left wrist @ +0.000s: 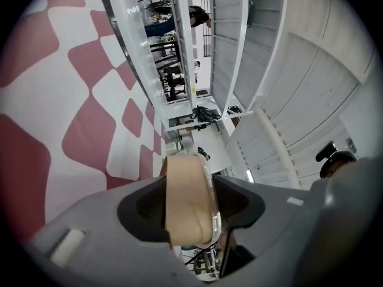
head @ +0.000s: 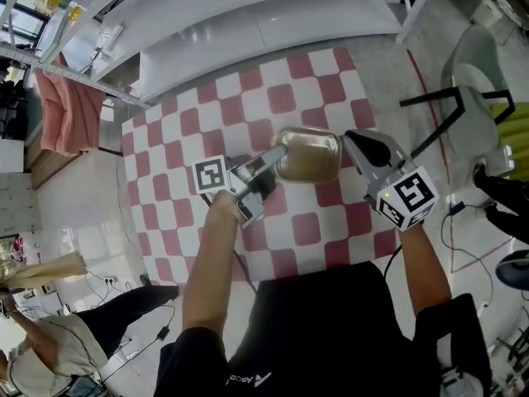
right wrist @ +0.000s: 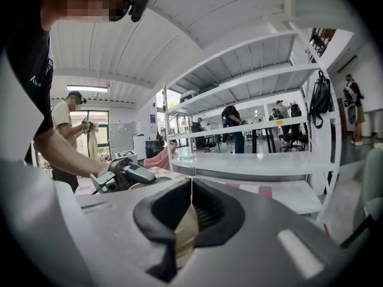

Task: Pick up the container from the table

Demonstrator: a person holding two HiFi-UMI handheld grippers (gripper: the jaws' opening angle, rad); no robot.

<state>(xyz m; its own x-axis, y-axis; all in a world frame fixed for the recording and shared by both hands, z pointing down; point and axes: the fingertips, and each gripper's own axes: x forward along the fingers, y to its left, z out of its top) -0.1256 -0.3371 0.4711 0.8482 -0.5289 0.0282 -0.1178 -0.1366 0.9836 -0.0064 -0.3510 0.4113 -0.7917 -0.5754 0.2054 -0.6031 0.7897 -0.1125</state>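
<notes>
A tabletop (head: 281,98) covered in a red-and-white checked cloth fills the middle of the head view, standing on a pale, glossy floor (head: 91,213). To its far left a pink cloth (head: 70,110) hangs over a rack, and a person in light clothes (head: 50,346) stands at the lower left corner. White shelves (head: 248,23) run along the far edge of the tabletop. To the right a thin red line (head: 426,89) crosses the grey floor, and beyond it stands a chair with black legs (head: 467,98). The right gripper view shows more people standing behind the shelves. Over the centre of the checked cloth the left hand-held gripper (head: 279,150) reaches in from the left, its jaws standing fairly wide and clamped on the left end of the container (head: 310,157). This is a tan, rounded tub with a clear rim. It fills the gap between those jaws in the left gripper view. The tub hangs between the two tools; whether it clears the cloth cannot be told, and what is inside it cannot be made out. At its right end the right hand-held gripper (head: 347,139) has its jaws pressed tight together on what looks like the tub's thin rim, with the tan side just below them.
</notes>
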